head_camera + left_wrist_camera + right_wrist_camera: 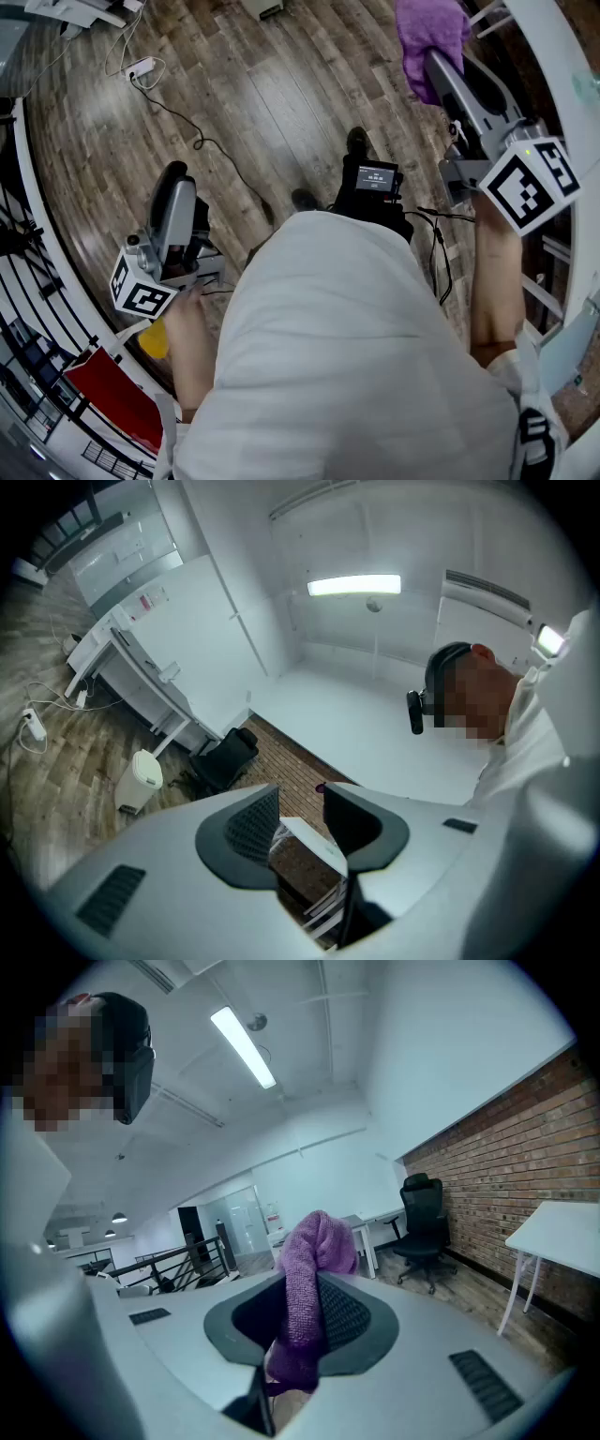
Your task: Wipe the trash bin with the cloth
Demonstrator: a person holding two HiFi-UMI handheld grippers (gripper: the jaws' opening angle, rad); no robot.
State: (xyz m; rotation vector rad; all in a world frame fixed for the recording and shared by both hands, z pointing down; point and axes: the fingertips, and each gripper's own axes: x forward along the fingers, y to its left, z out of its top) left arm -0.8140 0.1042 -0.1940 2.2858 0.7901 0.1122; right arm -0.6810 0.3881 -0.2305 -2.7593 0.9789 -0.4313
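Above wooden floor, right gripper fingers clamp the cloth; left gripper fingers stand apart.

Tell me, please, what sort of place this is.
Probably an open-plan office or studio: a black office chair and a white table stand by a brick wall, on a wood plank floor.

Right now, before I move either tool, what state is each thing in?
Left tool: jaws apart, nothing between them.
Right tool: shut on the cloth.
Cloth: bunched up, sticking out past the jaws.
Trash bin: upright on the floor, lid down, neither tool touching it.
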